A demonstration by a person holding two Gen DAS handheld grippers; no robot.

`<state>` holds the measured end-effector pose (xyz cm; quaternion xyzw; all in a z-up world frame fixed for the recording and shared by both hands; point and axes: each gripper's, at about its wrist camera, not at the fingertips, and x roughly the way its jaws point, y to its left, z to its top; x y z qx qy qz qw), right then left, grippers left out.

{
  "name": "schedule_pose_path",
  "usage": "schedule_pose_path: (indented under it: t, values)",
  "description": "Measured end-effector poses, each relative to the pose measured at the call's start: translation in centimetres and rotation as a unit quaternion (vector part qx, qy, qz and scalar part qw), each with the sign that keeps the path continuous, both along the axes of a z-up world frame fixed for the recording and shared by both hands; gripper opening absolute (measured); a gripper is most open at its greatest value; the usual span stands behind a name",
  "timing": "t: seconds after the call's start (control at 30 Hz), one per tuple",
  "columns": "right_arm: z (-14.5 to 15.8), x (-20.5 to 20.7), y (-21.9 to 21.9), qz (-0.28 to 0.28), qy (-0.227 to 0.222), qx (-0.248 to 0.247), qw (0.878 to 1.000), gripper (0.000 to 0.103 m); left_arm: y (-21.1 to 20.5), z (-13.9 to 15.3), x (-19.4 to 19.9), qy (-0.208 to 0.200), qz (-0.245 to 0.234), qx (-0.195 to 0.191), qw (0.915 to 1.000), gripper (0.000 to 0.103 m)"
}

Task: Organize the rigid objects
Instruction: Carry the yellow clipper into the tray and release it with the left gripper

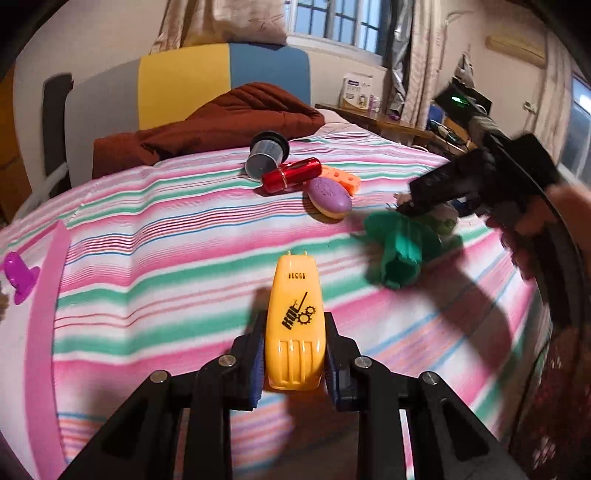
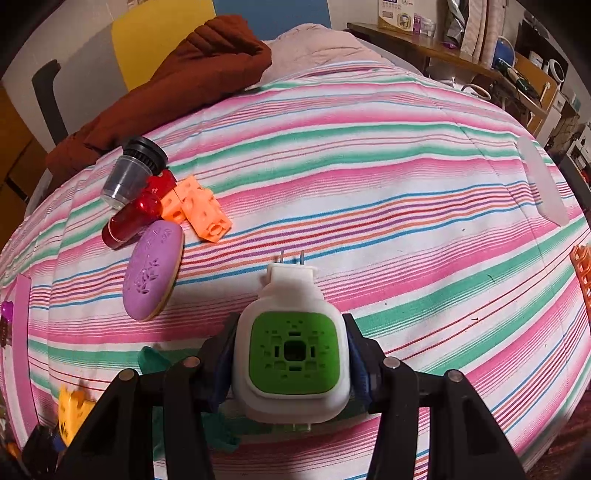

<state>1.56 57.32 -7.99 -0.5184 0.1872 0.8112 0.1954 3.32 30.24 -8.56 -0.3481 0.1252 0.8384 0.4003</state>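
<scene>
item in hand: left gripper [image 1: 293, 354] clamped on yellow toy [image 1: 294, 325]; right gripper [image 2: 291, 365] clamped on white-and-green plug-in unit [image 2: 291, 354], both above the striped bedspread [image 2: 406, 221]. step: carrying. next likely calls for setting each beside the grouped pile [image 2: 162, 214], then releasing.

Showing a striped bed [image 1: 155, 221] across mid-frame, yellow-and-blue headboard [image 1: 221, 81] and barred window [image 1: 340, 26] at top, cluttered desk [image 1: 402, 125] upper right.

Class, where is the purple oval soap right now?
The purple soap lies on the striped bedcover, left of centre in the right wrist view, beside the red tube and orange block.
</scene>
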Motion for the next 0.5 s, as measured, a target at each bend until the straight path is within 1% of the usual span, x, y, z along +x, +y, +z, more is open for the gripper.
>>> schedule_pose_path:
  t: [0.07, 0.17, 0.33, 0.5]
  values:
    - [-0.1, -0.2, 0.1, -0.002, 0.0, 0.0, 1.0, 0.052, -0.8, 0.1, 0.6, 0.002, -0.004, 0.002, 1.0, 0.026]
    - [0.0, -0.1, -0.1, 0.002, -0.002, 0.005, 1.0, 0.052, -1.9, 0.3, 1.0, -0.008, -0.002, 0.011, 0.9999, 0.026]
    - [0.0, -0.2, 0.0, 0.006, -0.001, 0.006, 1.0, 0.052, -4.0, 1.2, 0.9, -0.024, 0.015, 0.036, 0.9989, 0.026]
    - [0.0, 0.1, -0.4, 0.009, -0.003, 0.012, 1.0, 0.052, -6.2, 2.8, 1.0, -0.012, 0.026, 0.056, 0.998, 0.026]
